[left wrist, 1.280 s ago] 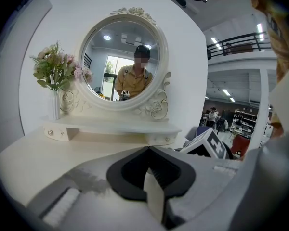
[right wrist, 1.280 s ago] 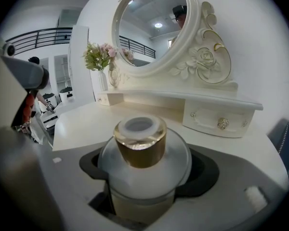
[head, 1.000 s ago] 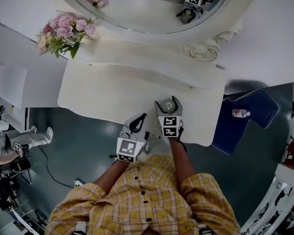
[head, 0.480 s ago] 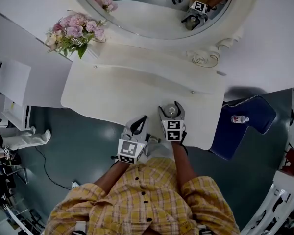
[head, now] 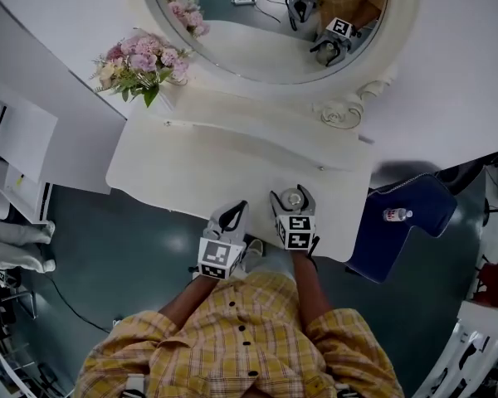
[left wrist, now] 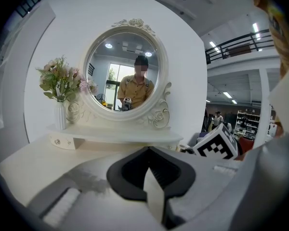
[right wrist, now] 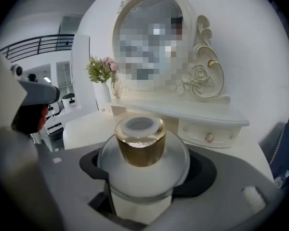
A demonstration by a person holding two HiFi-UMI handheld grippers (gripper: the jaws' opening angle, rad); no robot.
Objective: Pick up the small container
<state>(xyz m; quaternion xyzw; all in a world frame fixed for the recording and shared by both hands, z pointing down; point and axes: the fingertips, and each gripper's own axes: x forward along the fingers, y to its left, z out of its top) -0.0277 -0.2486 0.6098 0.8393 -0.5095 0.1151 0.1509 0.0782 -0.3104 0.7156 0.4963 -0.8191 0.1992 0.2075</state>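
Firmly, right gripper fingers clamped round small container; left gripper fingers together.

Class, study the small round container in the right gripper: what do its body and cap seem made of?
The small round container's body looks like frosted glass or plastic: milky, matt, translucent. Its gold cap may be metal or metallised plastic: glossy, with reflections.
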